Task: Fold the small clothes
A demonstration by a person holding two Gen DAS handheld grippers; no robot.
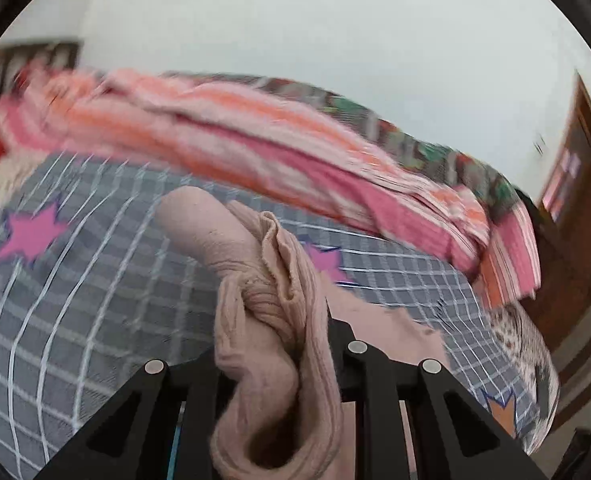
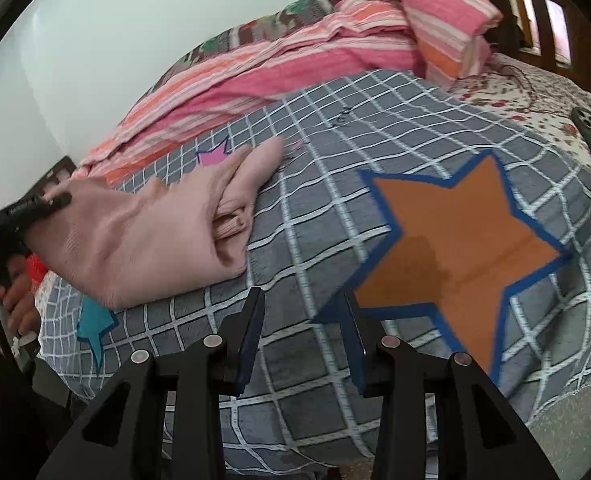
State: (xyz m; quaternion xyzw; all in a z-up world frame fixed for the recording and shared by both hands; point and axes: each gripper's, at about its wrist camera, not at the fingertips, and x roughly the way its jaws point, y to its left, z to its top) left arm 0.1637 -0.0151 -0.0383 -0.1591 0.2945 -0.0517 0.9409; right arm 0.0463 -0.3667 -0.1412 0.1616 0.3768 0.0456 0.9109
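Soft, even daylight; left wrist view motion-blurred; fisheye edges bent.

Beige garment [image 2: 143,240], bunched (creased), on bed

One beige garment [image 2: 143,240]; two hand-held grippers, left [image 2: 39,206], right [image 2: 301,334]; one grey checked blanket [image 2: 335,140]; one striped pink blanket [image 2: 295,60].

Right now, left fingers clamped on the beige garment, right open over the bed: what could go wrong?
1. The left gripper grips a bunched wad of the beige garment, several layers probably, so the fold may come out crooked.
2. The right gripper is open over the grey checked blanket, well off the cloth; closing here would likely pinch blanket.
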